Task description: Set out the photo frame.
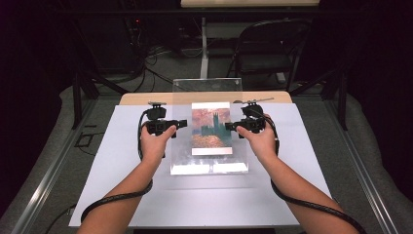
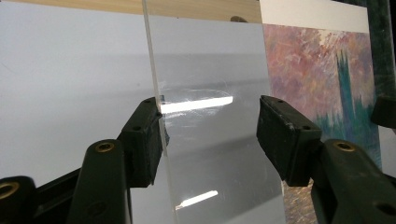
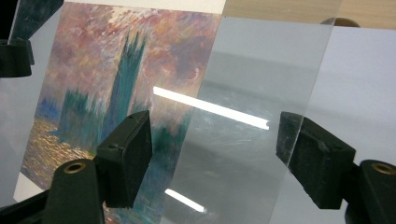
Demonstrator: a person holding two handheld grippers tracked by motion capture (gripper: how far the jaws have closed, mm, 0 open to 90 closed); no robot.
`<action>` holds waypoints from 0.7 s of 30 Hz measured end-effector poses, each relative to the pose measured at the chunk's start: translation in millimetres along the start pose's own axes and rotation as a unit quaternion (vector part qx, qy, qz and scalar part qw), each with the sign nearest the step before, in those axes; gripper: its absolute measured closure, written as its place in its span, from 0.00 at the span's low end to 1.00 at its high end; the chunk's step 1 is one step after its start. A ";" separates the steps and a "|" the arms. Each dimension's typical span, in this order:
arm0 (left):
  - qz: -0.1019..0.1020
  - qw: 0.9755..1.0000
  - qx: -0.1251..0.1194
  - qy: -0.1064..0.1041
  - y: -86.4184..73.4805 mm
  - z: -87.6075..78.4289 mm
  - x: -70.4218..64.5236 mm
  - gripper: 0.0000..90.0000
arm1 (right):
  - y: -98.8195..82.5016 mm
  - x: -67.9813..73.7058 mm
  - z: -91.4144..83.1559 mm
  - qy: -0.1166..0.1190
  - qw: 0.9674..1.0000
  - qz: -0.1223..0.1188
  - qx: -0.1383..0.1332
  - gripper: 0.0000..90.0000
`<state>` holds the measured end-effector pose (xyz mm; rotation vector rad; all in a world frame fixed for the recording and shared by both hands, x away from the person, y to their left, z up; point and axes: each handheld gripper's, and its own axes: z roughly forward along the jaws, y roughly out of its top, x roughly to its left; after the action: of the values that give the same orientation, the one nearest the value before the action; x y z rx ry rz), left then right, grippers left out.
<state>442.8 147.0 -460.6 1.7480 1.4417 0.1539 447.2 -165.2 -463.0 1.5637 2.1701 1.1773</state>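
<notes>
Overall light: the white tabletop (image 1: pixel 122 161) is brightly and evenly lit from overhead; the room beyond and to both sides is dark, nearly black.
Glare: the clear acrylic sheet (image 1: pixel 209 163) throws a bright white band along its near edge in the high view; both gripper views catch narrow white bar reflections of ceiling lights on it (image 2: pixel 198 103) (image 3: pixel 210 108).
Shadows: soft and faint under the forearms; a broad grey band crosses the tabletop in the gripper views.
Sharpness: the high view is soft and low in detail; the painted print (image 3: pixel 107 79) looks slightly blurred.
Surface marks: fine scratches glint around the reflections.
</notes>
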 end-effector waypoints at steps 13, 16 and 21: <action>0.021 0.999 -0.022 -0.013 -12.5 -26.6 -6.9 0.54 | -8.8 11.8 -28.0 -0.001 0.999 -0.038 -0.018 0.38; 0.028 0.999 -0.026 -0.012 -15.6 -32.0 -10.3 0.55 | -10.7 13.2 -32.1 -0.001 0.999 -0.038 -0.022 0.40; 0.047 0.998 -0.034 -0.008 -22.8 -41.5 -16.4 0.55 | -17.1 19.1 -42.5 -0.006 0.998 -0.046 -0.031 0.41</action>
<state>396.6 154.0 -442.6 1.7578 1.3278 0.2364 402.5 -170.6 -442.2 1.4255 2.1523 1.1907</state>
